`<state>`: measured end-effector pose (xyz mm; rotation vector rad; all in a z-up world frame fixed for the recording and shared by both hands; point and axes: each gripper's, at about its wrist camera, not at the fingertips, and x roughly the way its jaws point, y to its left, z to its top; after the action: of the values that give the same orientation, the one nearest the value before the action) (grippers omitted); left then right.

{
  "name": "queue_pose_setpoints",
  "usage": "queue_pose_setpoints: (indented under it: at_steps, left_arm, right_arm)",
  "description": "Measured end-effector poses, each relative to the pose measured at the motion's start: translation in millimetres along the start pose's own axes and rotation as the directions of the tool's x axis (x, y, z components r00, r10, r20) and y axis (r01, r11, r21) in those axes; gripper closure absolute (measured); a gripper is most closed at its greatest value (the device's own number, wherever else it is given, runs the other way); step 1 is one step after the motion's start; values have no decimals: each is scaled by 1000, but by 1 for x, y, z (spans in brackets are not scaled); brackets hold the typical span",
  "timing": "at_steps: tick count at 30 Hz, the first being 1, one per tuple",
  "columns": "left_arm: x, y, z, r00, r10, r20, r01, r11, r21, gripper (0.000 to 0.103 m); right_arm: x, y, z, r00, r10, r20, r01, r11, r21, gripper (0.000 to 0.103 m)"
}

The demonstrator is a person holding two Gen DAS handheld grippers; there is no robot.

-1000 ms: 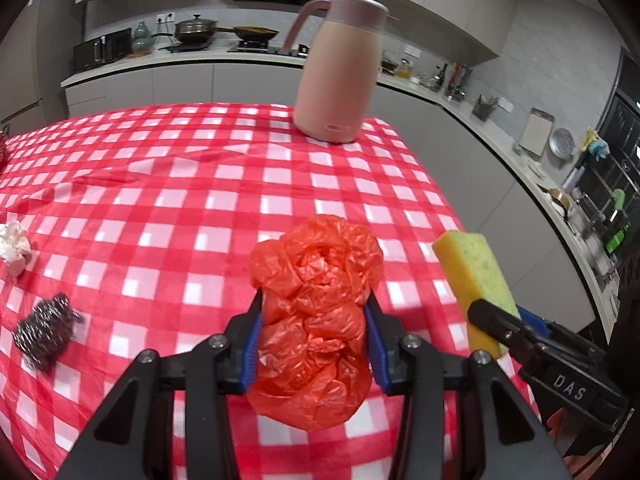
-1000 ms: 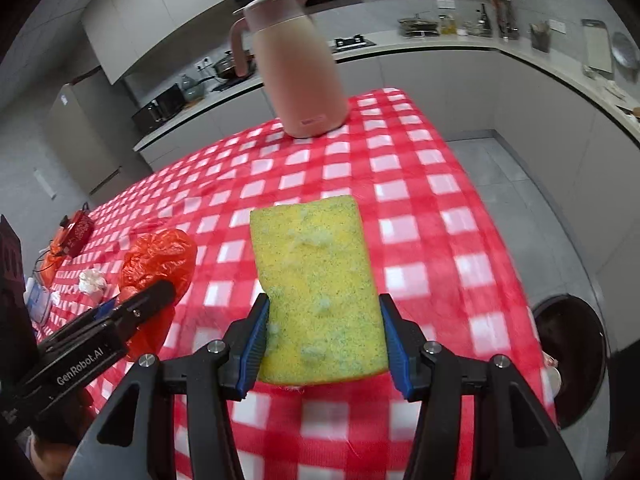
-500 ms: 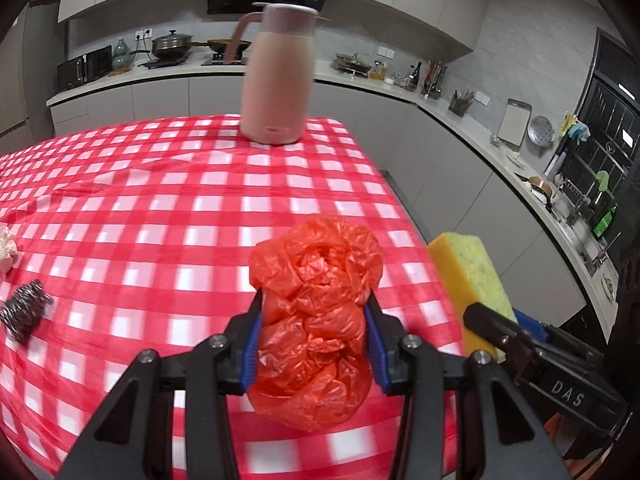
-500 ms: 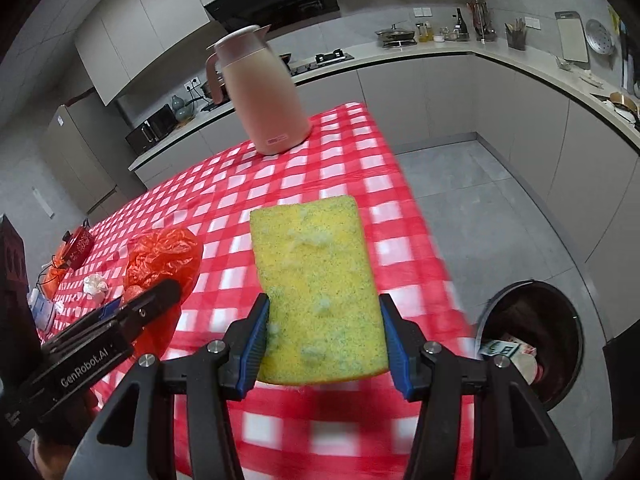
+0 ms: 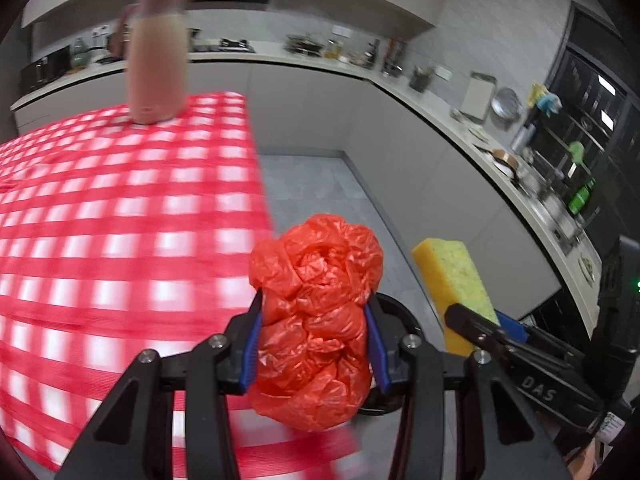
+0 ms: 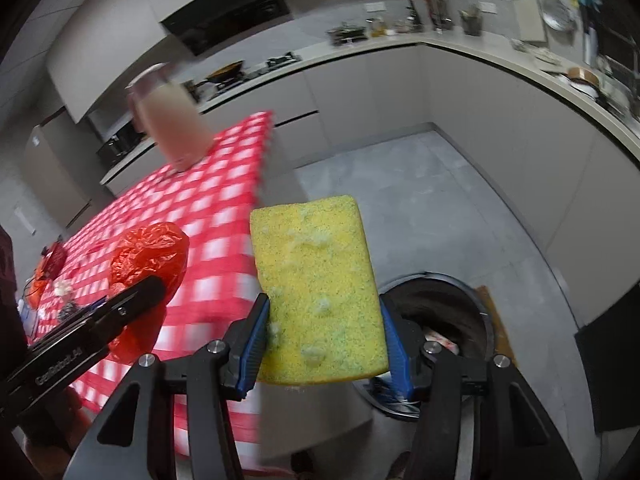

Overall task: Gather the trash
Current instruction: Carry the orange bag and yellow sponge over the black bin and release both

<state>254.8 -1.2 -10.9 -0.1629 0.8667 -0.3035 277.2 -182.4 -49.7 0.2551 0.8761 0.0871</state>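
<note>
Left gripper (image 5: 314,344) clamped on a crumpled red plastic bag (image 5: 316,320), the bag bulging above and below the blue finger pads (image 5: 253,350) and held off the table, past the edge of the red-and-white checked tablecloth (image 5: 120,240). Right gripper (image 6: 322,344) closed on a yellow sponge (image 6: 318,292), gripped by its two long sides with the broad face turned to the camera; greenish flecks and pale spots mark that face. In the right wrist view the sponge hangs over grey floor beside the table corner, with a round dark trash bin (image 6: 452,312) just behind and below it to the right; paper scraps show inside the bin. In the left wrist view the dark rim of the same bin (image 5: 394,308) appears directly behind the bag, and the sponge (image 5: 456,288) and right gripper (image 5: 472,326) stand just to the right. The left gripper with its bag (image 6: 148,256) shows at the left of the right wrist view. A pink thermos jug (image 5: 158,60) stands upright near the far corner of the table, well apart from both grippers; table and jug are motion-blurred
</note>
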Motion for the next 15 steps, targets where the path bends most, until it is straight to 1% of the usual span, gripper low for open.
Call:
queue_pose_setpoints:
  at_steps: [1,5,10,15]
  left_arm:
    - [9,-12,-2,1000,-8,-13,8,1000,12,57]
    - [36,-39,-10,998,-17,-62,19,999,38,57]
    - [71,-64,-28,991,-12,-136,18,999,41,57]
    - [103,-73,-44,978,5,-208,-2,1000,14,57]
  right_arm:
    - [1,-13,-2,1000,-13,-5,13,1000,10,48]
    - [10,-62,-10,998,-40,-42,42,998,52,48]
    - [27,-98,-18,995,-53,-88,59,996,68,48]
    - [51,-126,-25,987,-56,-148,67,996,66,48]
